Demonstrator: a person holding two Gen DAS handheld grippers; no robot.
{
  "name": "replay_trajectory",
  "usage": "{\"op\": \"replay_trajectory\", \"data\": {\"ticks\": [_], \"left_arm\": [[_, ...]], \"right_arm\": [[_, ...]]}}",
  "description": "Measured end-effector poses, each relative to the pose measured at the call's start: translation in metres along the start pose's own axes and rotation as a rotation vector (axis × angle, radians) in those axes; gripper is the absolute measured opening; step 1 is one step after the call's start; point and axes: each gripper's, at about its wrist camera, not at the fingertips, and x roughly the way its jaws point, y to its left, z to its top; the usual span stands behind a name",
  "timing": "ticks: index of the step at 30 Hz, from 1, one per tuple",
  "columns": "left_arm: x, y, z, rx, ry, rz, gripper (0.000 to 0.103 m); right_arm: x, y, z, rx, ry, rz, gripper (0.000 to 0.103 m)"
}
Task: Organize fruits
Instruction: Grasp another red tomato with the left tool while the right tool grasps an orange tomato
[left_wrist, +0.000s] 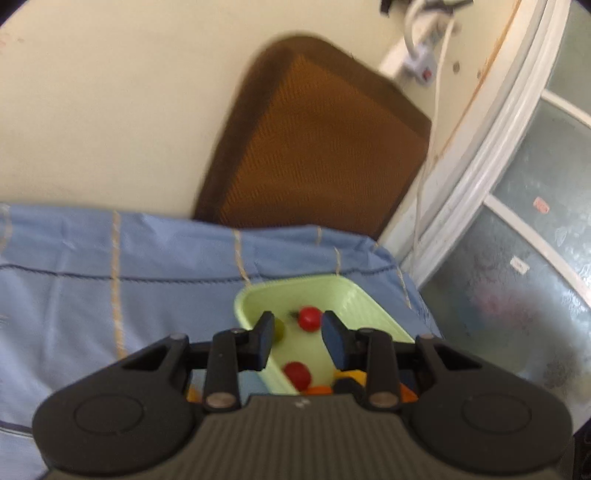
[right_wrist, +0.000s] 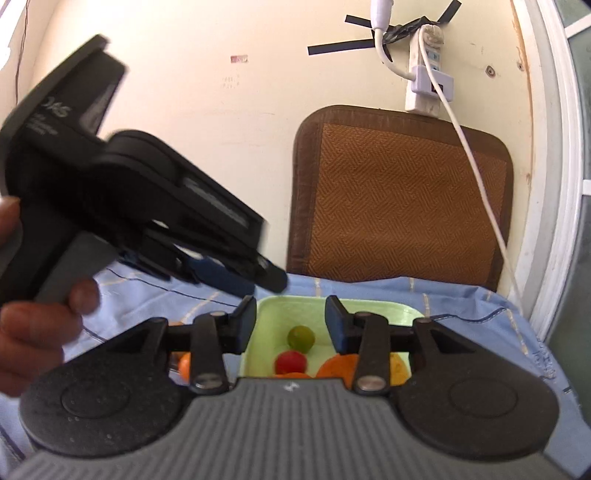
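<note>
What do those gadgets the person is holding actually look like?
Each hand-held gripper, left and right, is black plastic with two round side discs, a grey ribbed body bearing a small white mark, silver pivot pins and blue pads on its fingers. No sleeve shows.

Two red fruits, one green fruit, one green tray, two tools

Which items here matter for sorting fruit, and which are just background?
Job:
- green tray
- red fruit
- green fruit
- orange fruit

Background:
- woven cushion
- power strip
- white cable
- blue cloth
- window
</note>
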Motion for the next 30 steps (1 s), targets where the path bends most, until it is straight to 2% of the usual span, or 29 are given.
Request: {"op": "replay_trajectory", "data": {"ticks": [3,6,9,12,17,21,22,23,24,25,30], "left_arm": [[-0.026,0.02,0.002,-0.014,-0.034,0.07,0.029],[-0.037,0.039,-0.008,-0.026,-0.019,0.151,0.029],[-0.035,0.05,-0.024,-0.021,0.018,0.191,0.029],[-0.032,0.049,-0.038,0.049,0.041,0.232,0.029],[-0.023,0.039,-0.046,0.141,0.073,0.244,0.032],[-0.012,0.039,-0.048,0.14,0.097,0.222,0.036],[-0.01,0.039,-0.048,0.139,0.102,0.216,0.036],[-0.007,0.038,-0.049,0.144,0.107,0.213,0.036],[-0.005,0.036,-0.051,0.157,0.114,0.209,0.033],[-0.005,0.034,-0.053,0.174,0.105,0.214,0.028],[-0.024,0.028,-0.061,0.203,0.103,0.205,0.028]], "right_arm": [[-0.003,0.006,0.0,0.028,0.005,0.092,0.043],[0.002,0.024,-0.004,0.0,0.05,0.156,0.043],[0.014,0.041,-0.009,-0.056,0.128,0.186,0.043],[0.023,0.057,-0.01,-0.161,0.175,0.169,0.043],[0.042,0.075,-0.012,-0.372,0.248,0.163,0.043],[0.059,0.081,-0.018,-0.49,0.308,0.152,0.042],[0.06,0.082,-0.019,-0.511,0.299,0.143,0.042],[0.061,0.082,-0.02,-0.521,0.298,0.139,0.041],[0.061,0.081,-0.019,-0.517,0.303,0.146,0.034],[0.06,0.08,-0.019,-0.509,0.303,0.148,0.034],[0.036,0.074,-0.021,-0.421,0.259,0.158,0.033]]}}
